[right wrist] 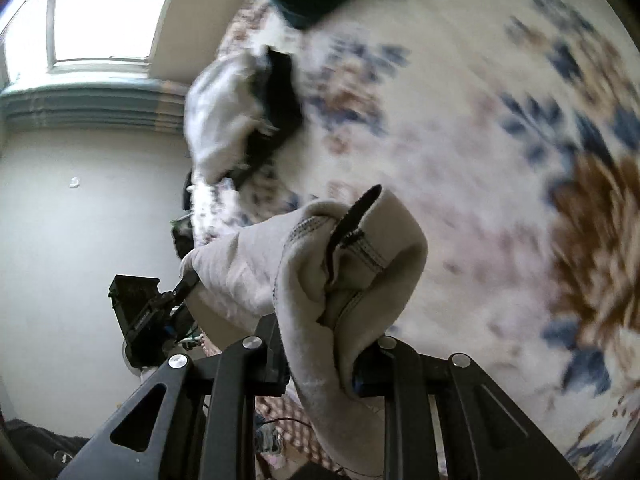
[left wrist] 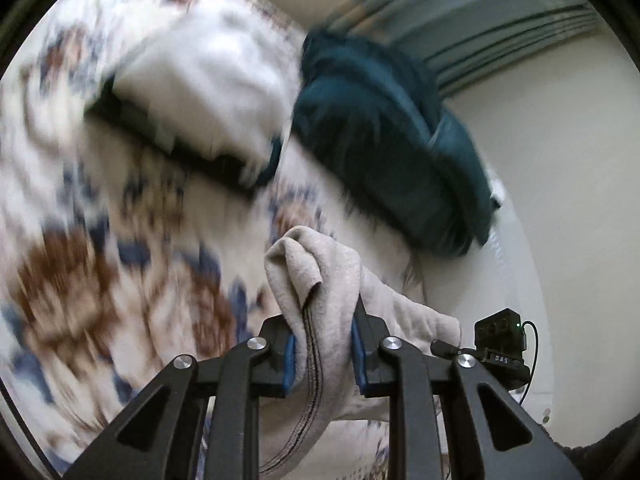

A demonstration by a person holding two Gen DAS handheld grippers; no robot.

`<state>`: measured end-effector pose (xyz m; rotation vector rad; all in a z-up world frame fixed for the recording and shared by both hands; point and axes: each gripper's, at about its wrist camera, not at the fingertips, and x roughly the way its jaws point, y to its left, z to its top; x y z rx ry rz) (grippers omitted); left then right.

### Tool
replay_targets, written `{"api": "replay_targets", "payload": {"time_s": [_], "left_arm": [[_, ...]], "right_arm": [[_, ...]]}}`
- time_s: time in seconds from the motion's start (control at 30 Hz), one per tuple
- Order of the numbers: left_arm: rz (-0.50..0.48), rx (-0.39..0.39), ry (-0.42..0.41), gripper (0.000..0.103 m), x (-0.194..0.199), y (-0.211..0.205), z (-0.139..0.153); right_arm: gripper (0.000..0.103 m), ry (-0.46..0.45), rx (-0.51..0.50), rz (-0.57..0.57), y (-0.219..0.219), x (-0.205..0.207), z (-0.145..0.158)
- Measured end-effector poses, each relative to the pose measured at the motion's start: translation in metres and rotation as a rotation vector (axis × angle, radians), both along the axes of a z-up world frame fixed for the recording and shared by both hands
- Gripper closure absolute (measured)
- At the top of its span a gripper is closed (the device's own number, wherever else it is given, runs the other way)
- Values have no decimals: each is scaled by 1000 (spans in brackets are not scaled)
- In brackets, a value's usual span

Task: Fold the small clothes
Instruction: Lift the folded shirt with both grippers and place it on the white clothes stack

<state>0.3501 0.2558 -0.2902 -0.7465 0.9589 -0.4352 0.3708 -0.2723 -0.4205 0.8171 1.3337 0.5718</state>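
Observation:
A small beige fleece garment (left wrist: 316, 280) with dark stitched seams hangs between both grippers, lifted off the bed. My left gripper (left wrist: 324, 350) is shut on one bunched edge of it, blue pads pressing the cloth from both sides. In the right wrist view the same beige garment (right wrist: 352, 280) drapes over my right gripper (right wrist: 320, 356), which is shut on another bunched edge; a black strip of trim sticks up from the folds. The other gripper's black body (right wrist: 140, 316) shows at the left, the cloth stretched toward it.
A floral bedspread (left wrist: 100, 240) in white, brown and blue fills the ground below. On it lie a white and black garment (left wrist: 192, 92) and a dark teal garment (left wrist: 380, 132). A striped curtain (right wrist: 88, 108), a window (right wrist: 104, 16) and a pale wall (right wrist: 80, 220) stand beyond the bed.

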Motion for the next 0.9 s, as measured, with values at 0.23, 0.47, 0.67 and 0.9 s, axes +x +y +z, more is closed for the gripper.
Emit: {"api": "replay_targets", "payload": {"time_s": [0.23, 0.47, 0.67, 0.9], "left_arm": [[20, 82, -120, 84, 110, 83, 78], [16, 169, -96, 84, 260, 153, 64], [-43, 358, 62, 78, 361, 159, -20], [13, 434, 76, 37, 375, 169, -44]], "right_arm": [[80, -143, 16, 34, 87, 102, 95], [80, -207, 30, 28, 199, 246, 122], [80, -180, -55, -11, 259, 362, 86], [74, -114, -265, -42, 285, 431, 24]]}}
